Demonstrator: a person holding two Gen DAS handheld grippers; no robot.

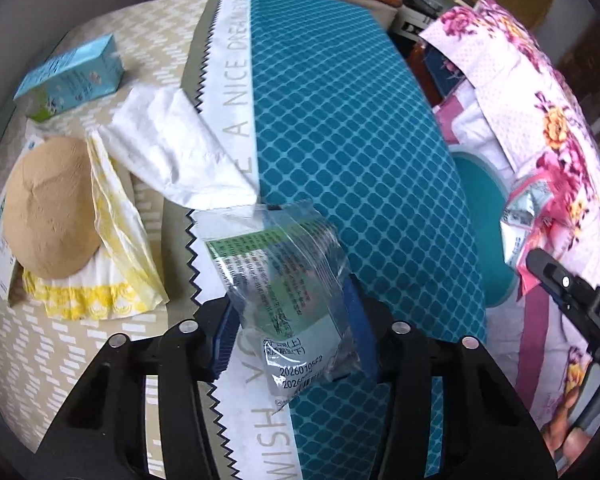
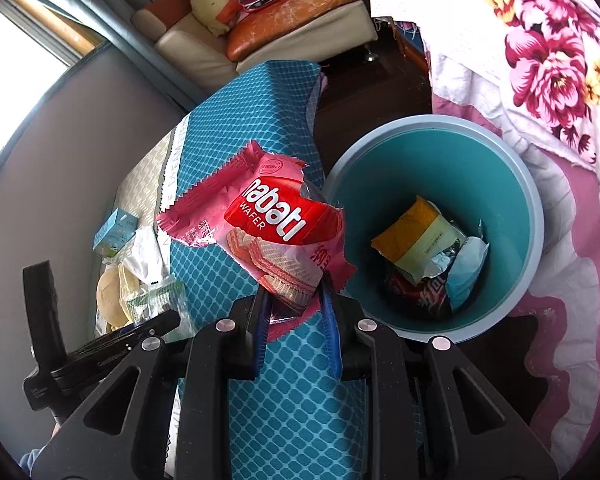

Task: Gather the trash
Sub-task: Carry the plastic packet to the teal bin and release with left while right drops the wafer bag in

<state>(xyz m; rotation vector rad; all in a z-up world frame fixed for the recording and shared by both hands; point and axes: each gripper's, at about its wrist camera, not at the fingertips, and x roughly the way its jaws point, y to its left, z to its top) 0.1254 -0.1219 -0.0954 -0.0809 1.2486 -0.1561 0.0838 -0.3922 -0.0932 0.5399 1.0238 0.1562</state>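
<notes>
Left wrist view: left gripper (image 1: pixel 292 336) has its blue pads on either side of a clear plastic bag (image 1: pixel 288 280); they look clenched on its lower half.
Bag's place: above the white strip and teal quilted cover (image 1: pixel 360 160) of the tabletop, its top corner just beside a white tissue (image 1: pixel 180 152).
Bag's handling: judged very light, limp and slick; the film will crumple, so a hold on the bunched middle seems safer than on an edge.
Left-hand litter: a pale blue carton (image 1: pixel 70 76), a round tan bun (image 1: pixel 50 208) on a yellow-and-white paper wrapper (image 1: pixel 116 248), and the tissue lie close together on the beige cloth; the carton looks stiff, the papers soft and easy to pinch.
Right wrist view: right gripper (image 2: pixel 298 308) grips the bottom edge of a red wafer wrapper (image 2: pixel 268 224), torn open and held up over the teal cover.
Wrapper's handling: light, crinkly foil that may slip; I judge the bottom seam a fair hold.
Bin: a teal bin (image 2: pixel 500 148) stands just right of the tabletop's edge with several wrappers (image 2: pixel 428 248) already inside.
Obstacles: a floral quilt (image 2: pixel 540 40) hangs close over the bin's far side; the tabletop's edge lies between wrapper and bin mouth, and the two grippers work near each other.
</notes>
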